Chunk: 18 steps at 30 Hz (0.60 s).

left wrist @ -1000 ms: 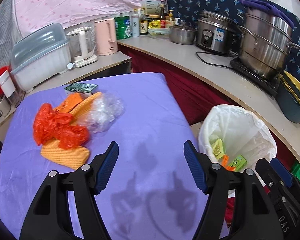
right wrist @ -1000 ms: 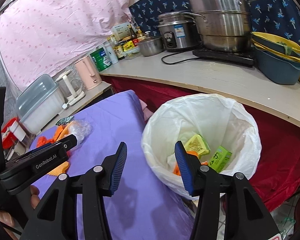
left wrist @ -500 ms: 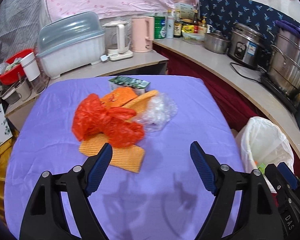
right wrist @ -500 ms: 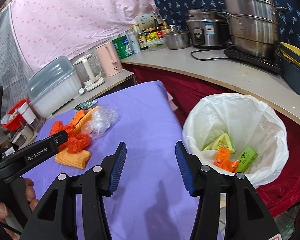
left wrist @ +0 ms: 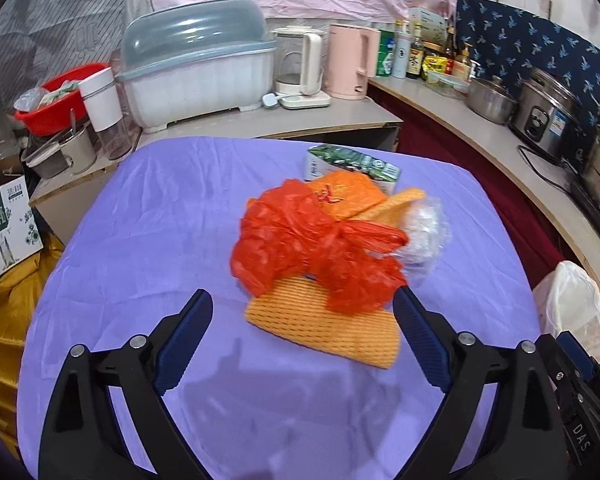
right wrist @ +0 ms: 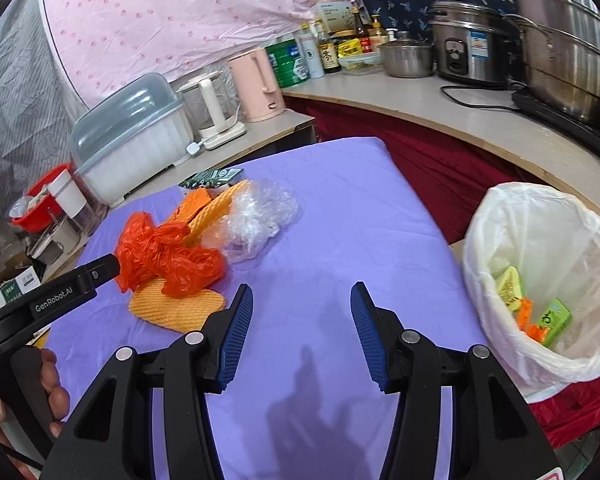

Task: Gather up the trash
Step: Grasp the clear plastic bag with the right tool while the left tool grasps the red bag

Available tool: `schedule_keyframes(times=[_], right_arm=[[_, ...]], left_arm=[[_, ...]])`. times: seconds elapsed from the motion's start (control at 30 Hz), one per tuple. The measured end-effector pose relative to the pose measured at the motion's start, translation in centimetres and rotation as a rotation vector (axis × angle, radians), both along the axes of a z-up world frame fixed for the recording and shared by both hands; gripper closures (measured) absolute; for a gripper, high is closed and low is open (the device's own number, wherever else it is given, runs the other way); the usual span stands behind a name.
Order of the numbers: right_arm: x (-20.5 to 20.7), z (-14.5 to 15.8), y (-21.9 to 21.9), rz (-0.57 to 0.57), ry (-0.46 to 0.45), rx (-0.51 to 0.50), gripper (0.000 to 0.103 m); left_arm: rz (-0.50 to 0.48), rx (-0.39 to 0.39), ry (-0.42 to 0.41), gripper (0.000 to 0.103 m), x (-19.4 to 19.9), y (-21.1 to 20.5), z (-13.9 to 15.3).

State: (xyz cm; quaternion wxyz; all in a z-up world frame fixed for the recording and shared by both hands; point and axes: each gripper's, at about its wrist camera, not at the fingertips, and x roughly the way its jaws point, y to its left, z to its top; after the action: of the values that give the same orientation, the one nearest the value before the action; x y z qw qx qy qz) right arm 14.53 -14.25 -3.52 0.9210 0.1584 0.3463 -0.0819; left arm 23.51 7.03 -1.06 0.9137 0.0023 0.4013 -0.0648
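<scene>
The left gripper (left wrist: pixel 302 336) has its jaws wide apart and holds nothing; dead ahead at twelve o'clock, just beyond its blue pads (left wrist: pixel 186 336), lies the heap of trash on the purple tablecloth (left wrist: pixel 140 208); nearest is the yellow mesh sleeve (left wrist: pixel 324 322), its long axis running roughly from nine to four o'clock across the opening, and crumpled over its far edge is the red plastic bag (left wrist: pixel 316 248); beyond that lie an orange wrapper (left wrist: pixel 342 194), a clear plastic bag (left wrist: pixel 424 236) at one o'clock, and a green carton (left wrist: pixel 352 166) farthest off. The right gripper (right wrist: pixel 302 330) also stands open and empty, over bare cloth, with the heap off at ten o'clock and the white-lined bin (right wrist: pixel 540 264) at three o'clock beside the table edge, some pieces already inside. The left is plainly nearer the pile; I judge a short forward reach would bracket the red bag, its right pad already close beside it.
</scene>
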Motion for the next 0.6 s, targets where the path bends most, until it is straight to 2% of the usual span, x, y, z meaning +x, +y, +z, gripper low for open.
schedule_keyframes(times=[0.17, 0.47, 0.6], right_arm=[[3.0, -1.1, 1.2, 0.028, 0.022, -0.001, 0.053], [8.0, -2.7, 1.7, 0.042, 0.039, 0.022, 0.053], [10.3, -3.0, 1.8, 0.052, 0.04, 0.025, 0.053]], left_arm=[[0.017, -0.014, 0.022, 0.015, 2.3, 1.6, -1.2], [-0.003, -0.018, 0.042, 0.014, 5.7, 1.7, -3.0], [-0.023, -0.047, 0.058, 0.014, 7.0, 1.5, -3.7]])
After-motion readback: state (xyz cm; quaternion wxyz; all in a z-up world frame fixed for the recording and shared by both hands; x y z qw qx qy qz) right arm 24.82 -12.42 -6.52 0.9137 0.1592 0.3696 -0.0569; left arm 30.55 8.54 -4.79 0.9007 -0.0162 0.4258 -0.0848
